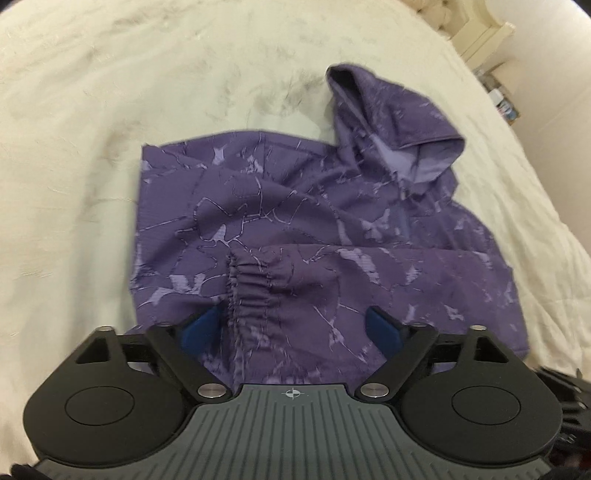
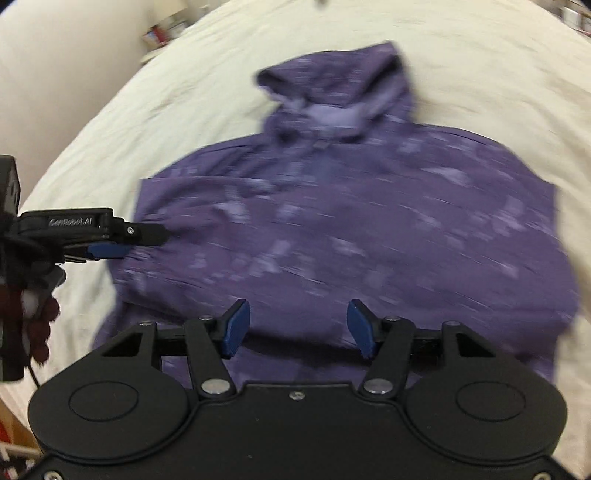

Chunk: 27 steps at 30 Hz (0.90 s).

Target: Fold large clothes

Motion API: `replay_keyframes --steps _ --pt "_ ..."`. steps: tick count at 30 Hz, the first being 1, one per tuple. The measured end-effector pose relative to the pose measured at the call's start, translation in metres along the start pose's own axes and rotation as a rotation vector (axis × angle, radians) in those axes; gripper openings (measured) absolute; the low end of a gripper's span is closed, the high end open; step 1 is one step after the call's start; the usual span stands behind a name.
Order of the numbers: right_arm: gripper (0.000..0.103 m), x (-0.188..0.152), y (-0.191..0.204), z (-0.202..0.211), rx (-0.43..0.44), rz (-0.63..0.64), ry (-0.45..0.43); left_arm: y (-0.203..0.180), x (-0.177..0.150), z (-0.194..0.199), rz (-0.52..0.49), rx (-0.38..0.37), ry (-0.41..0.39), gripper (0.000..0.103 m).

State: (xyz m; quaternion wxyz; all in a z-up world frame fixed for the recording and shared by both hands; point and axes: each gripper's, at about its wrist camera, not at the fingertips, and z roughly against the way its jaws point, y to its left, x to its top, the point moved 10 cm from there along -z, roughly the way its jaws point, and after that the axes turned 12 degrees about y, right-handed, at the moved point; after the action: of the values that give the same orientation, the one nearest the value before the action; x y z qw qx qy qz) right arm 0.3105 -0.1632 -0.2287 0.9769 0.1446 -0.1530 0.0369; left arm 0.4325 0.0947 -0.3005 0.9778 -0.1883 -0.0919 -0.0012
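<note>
A purple patterned hooded jacket (image 1: 303,229) lies flat on a cream bedspread (image 1: 92,147), hood (image 1: 399,114) at the far end. Both sleeves are folded across the body, and an elastic cuff (image 1: 251,291) lies near my left gripper (image 1: 291,325). The left gripper is open, its blue pads over the jacket's near part, with cloth between and under them. In the right wrist view the jacket (image 2: 351,229) is blurred. My right gripper (image 2: 297,325) is open over the jacket's hem. The left gripper (image 2: 122,243) shows there at the jacket's left edge.
The bedspread (image 2: 498,81) spreads all around the jacket. A cream cabinet with small items (image 1: 491,55) stands beyond the bed's far right corner. Clutter (image 2: 162,33) sits beyond the bed's far left in the right wrist view.
</note>
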Motion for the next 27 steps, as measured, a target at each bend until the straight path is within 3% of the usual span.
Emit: replay_keyframes --steps 2,3,6,10,16,20,23,26,27 --pt "0.065 -0.008 -0.020 0.008 -0.020 -0.047 -0.006 0.005 0.004 -0.006 0.025 0.044 0.013 0.034" --pt "0.065 -0.011 -0.030 0.010 -0.029 -0.070 -0.010 0.005 0.006 -0.006 0.026 0.048 0.006 0.022" --pt "0.065 -0.016 -0.059 0.020 -0.057 -0.134 -0.032 -0.004 0.012 0.009 0.004 0.026 -0.057 0.015" --pt "0.065 -0.007 -0.092 0.039 -0.108 -0.183 -0.119 -0.015 0.018 0.033 -0.051 0.045 -0.114 0.014" --pt "0.068 0.020 -0.131 0.038 -0.162 -0.209 -0.181 -0.001 0.016 0.021 -0.032 0.076 -0.063 0.014" --pt "0.069 0.014 -0.139 0.005 -0.118 -0.170 -0.048 0.013 0.011 0.010 -0.001 0.109 -0.035 0.014" --pt "0.069 -0.009 -0.117 -0.014 -0.062 -0.029 0.078 0.020 0.006 0.003 0.004 0.122 -0.014 0.015" --pt "0.067 -0.027 -0.105 -0.014 -0.024 0.027 0.152 0.020 0.005 0.000 -0.010 0.134 -0.011 0.015" --pt "0.064 -0.027 -0.105 -0.007 -0.021 0.034 0.140 0.020 0.005 0.000 -0.016 0.138 -0.009 0.015"
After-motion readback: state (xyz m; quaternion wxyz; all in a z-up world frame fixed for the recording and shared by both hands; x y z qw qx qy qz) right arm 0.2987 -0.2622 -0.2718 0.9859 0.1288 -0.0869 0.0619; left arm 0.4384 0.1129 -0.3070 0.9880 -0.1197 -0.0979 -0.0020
